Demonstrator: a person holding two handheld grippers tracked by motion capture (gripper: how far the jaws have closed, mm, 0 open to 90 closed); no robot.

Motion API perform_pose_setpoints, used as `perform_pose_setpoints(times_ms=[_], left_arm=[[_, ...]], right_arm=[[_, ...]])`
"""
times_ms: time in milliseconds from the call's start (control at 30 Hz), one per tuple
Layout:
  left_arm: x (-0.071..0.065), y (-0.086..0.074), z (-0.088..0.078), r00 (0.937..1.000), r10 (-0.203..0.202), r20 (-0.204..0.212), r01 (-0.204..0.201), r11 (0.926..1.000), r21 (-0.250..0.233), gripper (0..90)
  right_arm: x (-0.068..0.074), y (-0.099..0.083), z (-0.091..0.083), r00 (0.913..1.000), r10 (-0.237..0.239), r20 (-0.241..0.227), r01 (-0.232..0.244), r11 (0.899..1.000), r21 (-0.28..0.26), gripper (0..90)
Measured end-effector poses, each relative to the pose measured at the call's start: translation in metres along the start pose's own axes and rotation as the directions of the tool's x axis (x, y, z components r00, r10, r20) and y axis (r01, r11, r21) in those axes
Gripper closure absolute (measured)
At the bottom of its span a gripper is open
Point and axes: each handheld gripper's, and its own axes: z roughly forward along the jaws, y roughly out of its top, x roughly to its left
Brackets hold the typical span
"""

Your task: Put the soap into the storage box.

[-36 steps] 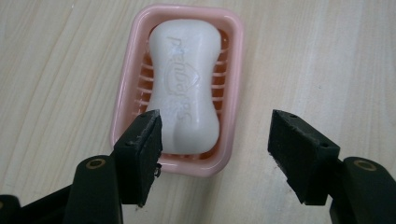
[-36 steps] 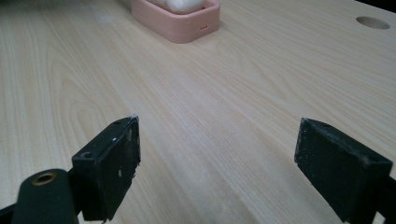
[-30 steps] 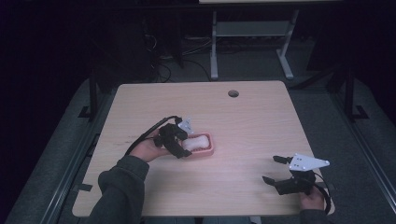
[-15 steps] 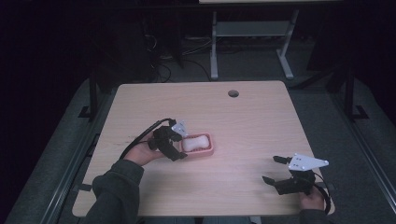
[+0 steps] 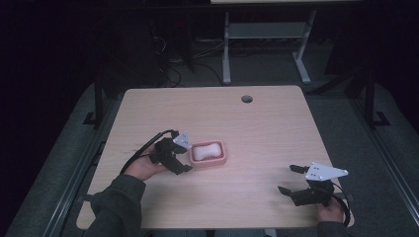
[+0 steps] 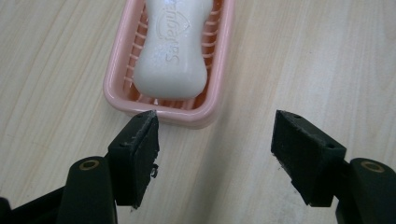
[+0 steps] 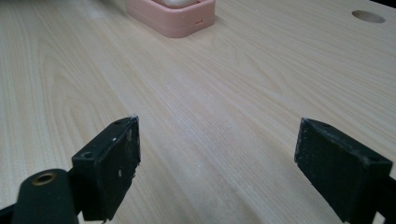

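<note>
A dark room lies beyond the far edge, with a grey carpeted floor [image 5: 346,113], a tangle of cables [image 5: 173,54] and a white-legged stand [image 5: 267,37] at the back. In front of it sits a pale wood-grain table [image 5: 276,133], roughly square with rounded corners, with a round cable hole [image 5: 246,98] near its far edge. Left of the table's centre rests a pink soap dish [image 5: 221,159], a slotted rectangular tray with its long axis running left to right across the table in the high view. A white bar of soap [image 5: 205,151] lies flat in the dish along that same axis; in the left gripper view the bar [image 6: 173,51] runs lengthwise away from the camera, raised lettering facing up. The left gripper [image 5: 180,159] is held just beside the dish's left short end, its jaws spread wide with nothing between them and one jaw tip close to the dish rim [image 6: 159,109]. The right gripper [image 5: 290,179] is low over the table's near right corner, well apart from the dish, jaws likewise wide and empty above bare wood.
</note>
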Motion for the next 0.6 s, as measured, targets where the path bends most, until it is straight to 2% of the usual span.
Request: perform_pose_setpoints(times_ms=[400,600], left_arm=[[-0.009,-0.015,-0.003,1.0,-0.008,-0.002,0.008,1.0,0.005,30.6],[-0.013,-0.022,-0.005,0.9998,-0.01,-0.016,0.01,0.9999,0.009,29.9]], right_arm=[[0.0,0.0,0.0,1.0,0.001,0.004,-0.001,1.0,0.008,13.6],[-0.001,0.0,0.0,1.0,0.002,0.004,-0.002,1.0,0.01,13.6]])
